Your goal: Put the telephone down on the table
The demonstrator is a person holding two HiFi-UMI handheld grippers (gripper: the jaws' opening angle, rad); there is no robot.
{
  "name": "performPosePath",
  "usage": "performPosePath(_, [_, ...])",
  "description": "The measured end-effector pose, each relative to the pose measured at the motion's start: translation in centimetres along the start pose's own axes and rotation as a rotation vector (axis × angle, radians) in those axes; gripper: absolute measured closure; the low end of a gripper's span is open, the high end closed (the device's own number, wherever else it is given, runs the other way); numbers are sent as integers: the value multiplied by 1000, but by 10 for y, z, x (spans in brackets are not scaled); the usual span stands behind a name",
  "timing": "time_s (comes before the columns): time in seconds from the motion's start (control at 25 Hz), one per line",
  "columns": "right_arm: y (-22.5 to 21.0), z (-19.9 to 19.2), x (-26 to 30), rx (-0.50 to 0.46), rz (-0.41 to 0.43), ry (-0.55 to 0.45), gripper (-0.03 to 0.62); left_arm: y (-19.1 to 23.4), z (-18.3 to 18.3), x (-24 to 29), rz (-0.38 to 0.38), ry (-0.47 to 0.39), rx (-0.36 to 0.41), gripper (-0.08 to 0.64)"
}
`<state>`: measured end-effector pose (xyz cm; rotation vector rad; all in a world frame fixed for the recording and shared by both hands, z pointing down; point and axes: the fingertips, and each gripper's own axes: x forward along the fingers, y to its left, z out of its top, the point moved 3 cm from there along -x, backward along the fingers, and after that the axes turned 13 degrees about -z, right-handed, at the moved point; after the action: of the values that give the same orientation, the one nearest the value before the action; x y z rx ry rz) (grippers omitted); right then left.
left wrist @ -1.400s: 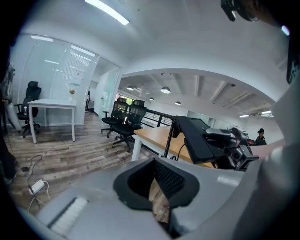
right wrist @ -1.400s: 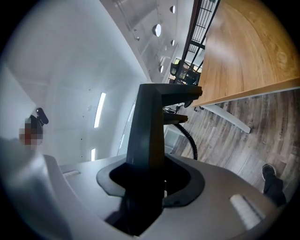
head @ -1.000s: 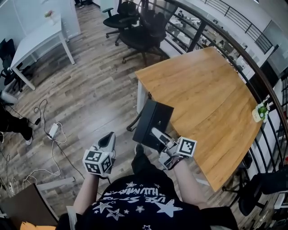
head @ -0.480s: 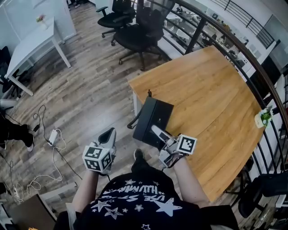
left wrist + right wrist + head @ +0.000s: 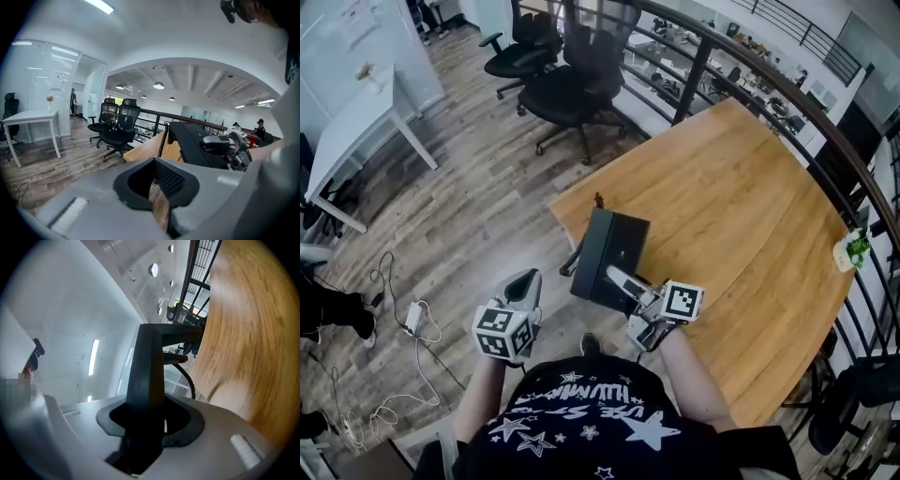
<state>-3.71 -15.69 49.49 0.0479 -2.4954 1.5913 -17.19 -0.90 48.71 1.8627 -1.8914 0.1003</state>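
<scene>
Your left gripper (image 5: 523,283) is pressed together and empty. The telephone (image 5: 609,255) hangs tilted in the air at the near corner of the table (image 5: 741,197), its edge pinched by your right gripper (image 5: 628,283). You look mid-carry. Next, bring it over the tabletop, level it, lower it, then release.
</scene>
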Motion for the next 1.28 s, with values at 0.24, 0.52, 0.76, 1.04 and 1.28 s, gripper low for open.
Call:
performPosePath(0.24, [-12, 27, 11, -3, -12, -11, 430, 8, 19, 29, -24, -8, 2, 558])
performPosePath(0.52, [-22, 34, 27, 23, -43, -41, 430, 39, 21, 44, -53, 20, 0, 558])
performPosePath(0.76, [-36, 41, 33, 40, -123, -116, 430, 56, 28, 85, -174, 54, 15, 558])
performPosePath(1.04, [-30, 63, 60, 51, -175, -217, 430, 94, 68, 123, -295, 88, 76, 558])
performPosePath(1.28, [-22, 83, 96, 54, -206, -287, 430, 135, 98, 153, -365, 96, 99, 558])
